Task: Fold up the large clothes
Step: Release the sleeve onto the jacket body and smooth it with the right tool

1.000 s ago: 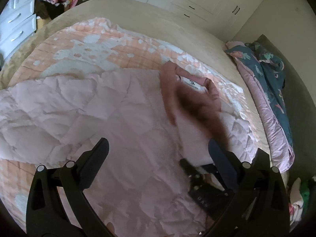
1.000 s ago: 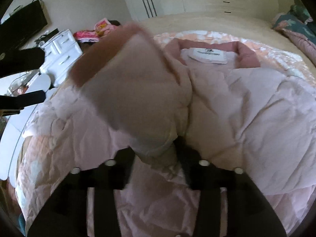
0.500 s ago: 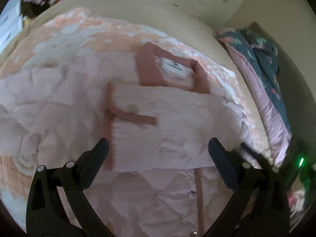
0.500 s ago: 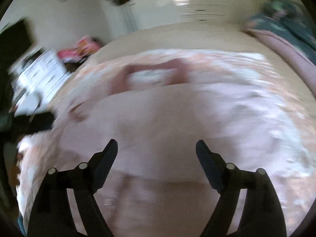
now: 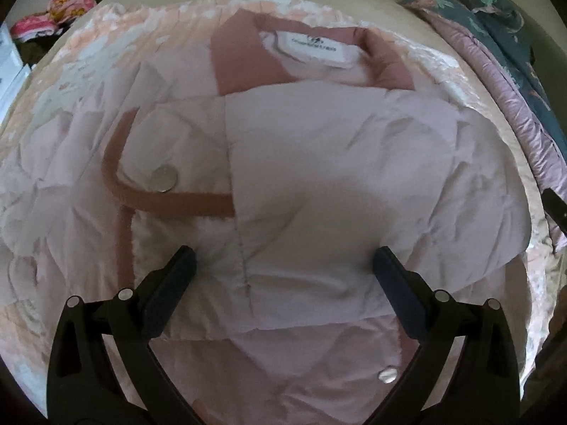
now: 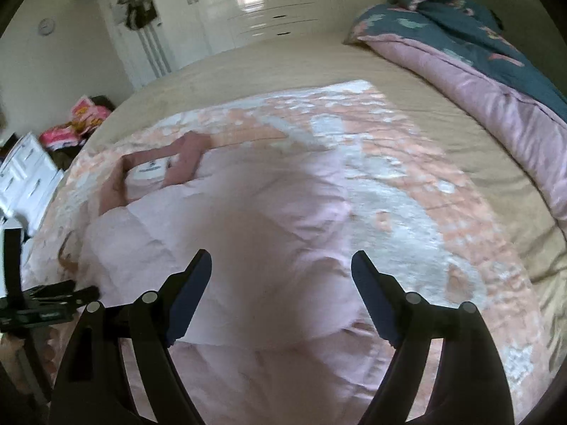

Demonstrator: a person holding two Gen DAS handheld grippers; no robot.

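Pink jacket (image 5: 319, 163) lies on the bed (image 6: 283, 60), sleeve (image 5: 354, 212) already folded across the chest, collar (image 5: 241, 56) up top. My left gripper (image 5: 283, 269) and right gripper (image 6: 281, 272) both spread, holding nothing. Left to do, I judge: other side, then bottom fold.

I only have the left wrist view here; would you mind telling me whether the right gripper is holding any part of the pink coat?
Observer: No. The right gripper is open above the pink coat, with nothing between its fingers.
Operator: Thank you. What lies to the right of the coat?
Observer: The peach patterned blanket, then bare beige sheet.
Operator: And is anything on the far wall?
Observer: White wardrobes, and a round clock on the left.
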